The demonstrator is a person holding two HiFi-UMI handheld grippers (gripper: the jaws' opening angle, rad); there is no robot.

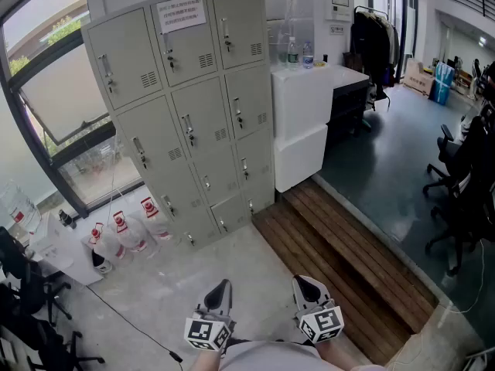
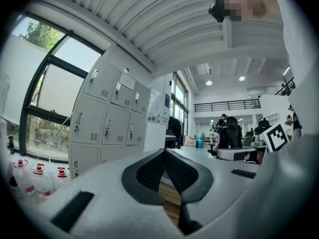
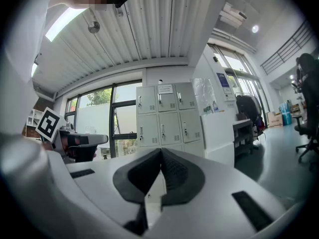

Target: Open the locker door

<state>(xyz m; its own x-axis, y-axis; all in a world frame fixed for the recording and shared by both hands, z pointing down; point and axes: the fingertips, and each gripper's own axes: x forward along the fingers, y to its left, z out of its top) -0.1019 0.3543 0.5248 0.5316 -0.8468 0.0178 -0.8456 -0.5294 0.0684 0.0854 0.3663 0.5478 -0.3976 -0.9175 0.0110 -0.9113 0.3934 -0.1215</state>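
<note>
1. The grey locker (image 1: 186, 107), three columns of small doors, all shut, a paper notice (image 1: 181, 13) on top, stands by the window (image 1: 54, 76).
2. Well short of it, left gripper (image 1: 223, 288) and right gripper (image 1: 305, 286): jaws pressed together, empty.

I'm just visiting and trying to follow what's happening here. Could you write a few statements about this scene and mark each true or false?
1. Every door of the lockers is closed. True.
2. The left hand-held gripper grips a door handle. False: it is shut on nothing, well short of the lockers.
3. A paper notice is stuck on a top-row door. True.
4. The right hand-held gripper has its jaws wide apart. False: they are together, empty.
5. Bottles stand on the white cabinet beside the lockers. True.
</note>
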